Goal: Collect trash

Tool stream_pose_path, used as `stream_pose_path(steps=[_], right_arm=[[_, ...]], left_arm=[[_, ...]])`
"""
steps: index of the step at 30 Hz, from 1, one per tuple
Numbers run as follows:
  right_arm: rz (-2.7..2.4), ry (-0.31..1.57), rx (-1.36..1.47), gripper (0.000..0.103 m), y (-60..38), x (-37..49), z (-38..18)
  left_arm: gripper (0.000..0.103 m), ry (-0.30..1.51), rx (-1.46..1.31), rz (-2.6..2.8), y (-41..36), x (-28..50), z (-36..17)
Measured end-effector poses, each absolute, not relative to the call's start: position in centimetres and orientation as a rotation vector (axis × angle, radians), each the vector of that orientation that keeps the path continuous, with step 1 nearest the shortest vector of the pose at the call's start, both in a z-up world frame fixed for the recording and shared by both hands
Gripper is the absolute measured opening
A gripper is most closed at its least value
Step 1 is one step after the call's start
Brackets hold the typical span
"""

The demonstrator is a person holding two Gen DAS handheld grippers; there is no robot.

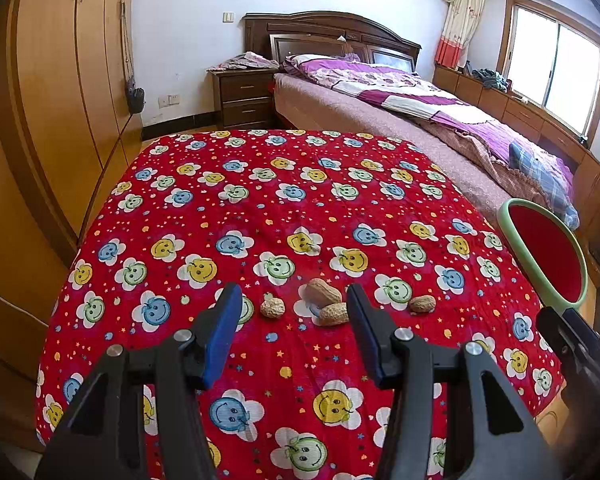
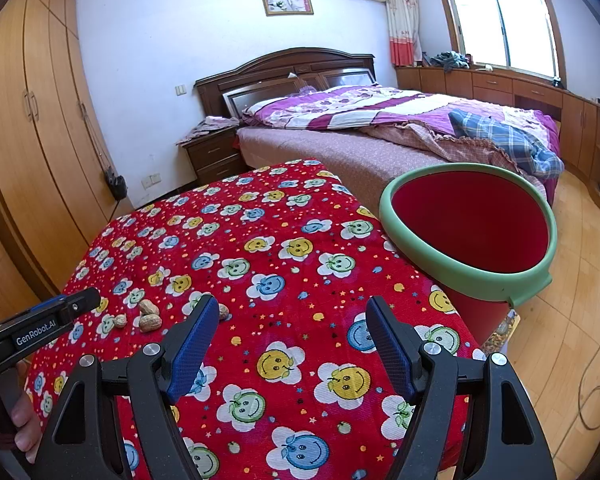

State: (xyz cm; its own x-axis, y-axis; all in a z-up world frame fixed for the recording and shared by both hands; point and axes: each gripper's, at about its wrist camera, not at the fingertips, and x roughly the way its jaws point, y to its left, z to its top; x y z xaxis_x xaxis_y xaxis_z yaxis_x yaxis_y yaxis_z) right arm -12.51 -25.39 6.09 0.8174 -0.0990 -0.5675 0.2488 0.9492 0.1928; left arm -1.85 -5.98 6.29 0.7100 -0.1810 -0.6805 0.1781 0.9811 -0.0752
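Note:
Several peanut shells lie on the red smiley-flower tablecloth (image 1: 260,184). In the left wrist view a round shell (image 1: 272,307), two touching shells (image 1: 326,300) and a single shell (image 1: 422,303) lie just ahead of my left gripper (image 1: 294,304), which is open and empty. The shells also show in the right wrist view (image 2: 148,316), left of my right gripper (image 2: 292,312), which is open and empty above the cloth. A red bin with a green rim (image 2: 472,228) stands at the table's right edge; it also shows in the left wrist view (image 1: 544,252).
A bed with purple bedding (image 2: 380,120) stands behind the table. A nightstand (image 1: 244,96) is beside it. Wooden wardrobes (image 1: 60,80) line the left wall. Low cabinets (image 2: 540,96) run under the window. A cable (image 2: 592,400) lies on the wooden floor at right.

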Motion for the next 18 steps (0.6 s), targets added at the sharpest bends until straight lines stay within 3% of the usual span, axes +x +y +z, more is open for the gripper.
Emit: stream_pose_path(steps=[18], right_arm=[[-0.183, 0.563, 0.264, 0.077, -25.31, -12.77, 6.57]], left_arm=[[0.054, 0.739, 0.002, -0.206, -5.93, -2.25, 6.84]])
